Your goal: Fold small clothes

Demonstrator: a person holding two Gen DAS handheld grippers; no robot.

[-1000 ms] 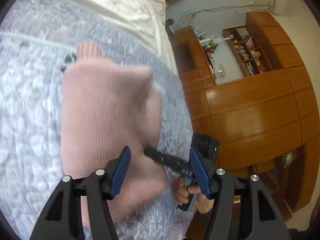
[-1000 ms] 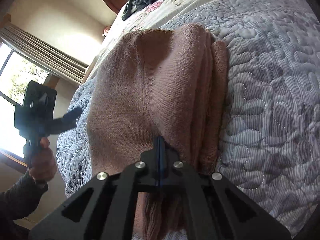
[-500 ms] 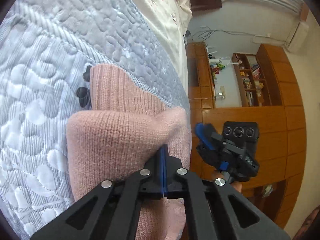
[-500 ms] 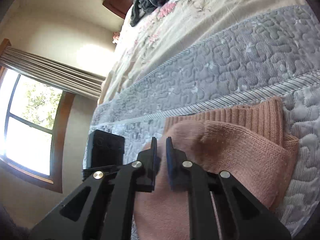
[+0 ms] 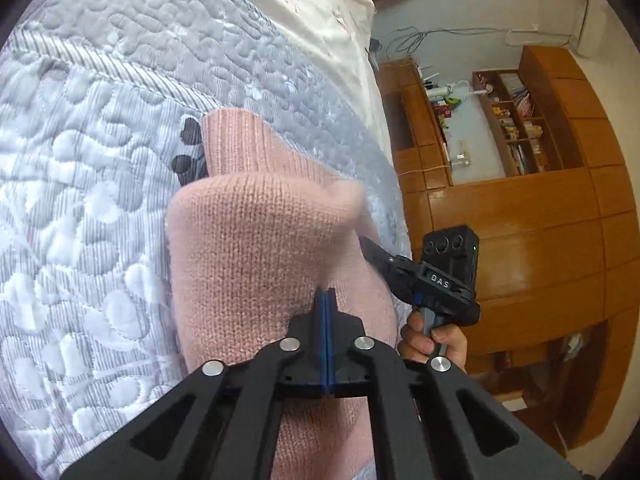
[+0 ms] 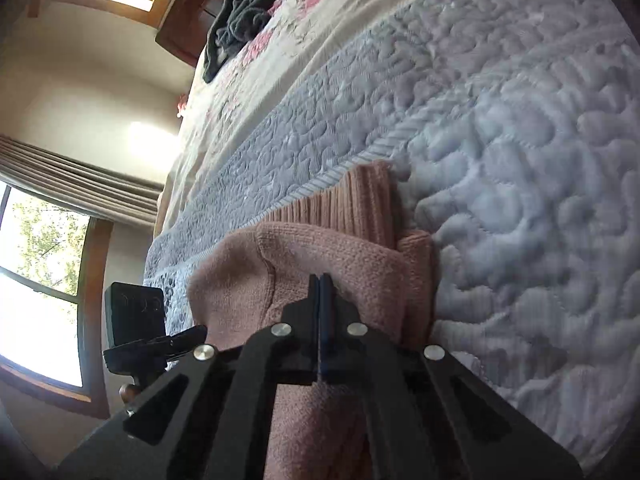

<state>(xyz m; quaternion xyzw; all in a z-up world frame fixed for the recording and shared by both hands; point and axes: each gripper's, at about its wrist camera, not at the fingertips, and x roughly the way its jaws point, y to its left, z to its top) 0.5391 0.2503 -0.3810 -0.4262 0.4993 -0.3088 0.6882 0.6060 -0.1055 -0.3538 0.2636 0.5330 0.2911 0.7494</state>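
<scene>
The left claw (image 5: 326, 296) has its blue-lined fingers pressed together, pinching the near folded edge of a pink ribbed-knit sweater (image 5: 256, 240). The right claw (image 6: 320, 284) is likewise closed, nipping the same pink knit at its own side; in the left view it shows beside the garment, gripped by a hand (image 5: 434, 338). Both claws hold the doubled-over near portion raised in a soft hump, while the ribbed hem (image 6: 352, 204) of the lower layer lies flat farther ahead on the grey quilted bedspread (image 5: 80, 220). The sweater runs lengthwise straight away from both claws, so the fold would likely be carried forward along that axis toward the hem, with each hand equally close to it. A small dark pattern (image 5: 188, 148) peeks out beside the hem. Farther off lie a cream floral sheet (image 6: 320, 20) with a crumpled dark grey garment (image 6: 240, 20) on it. Wooden shelves (image 5: 512, 120) against the wall hold small items too distant to identify.
</scene>
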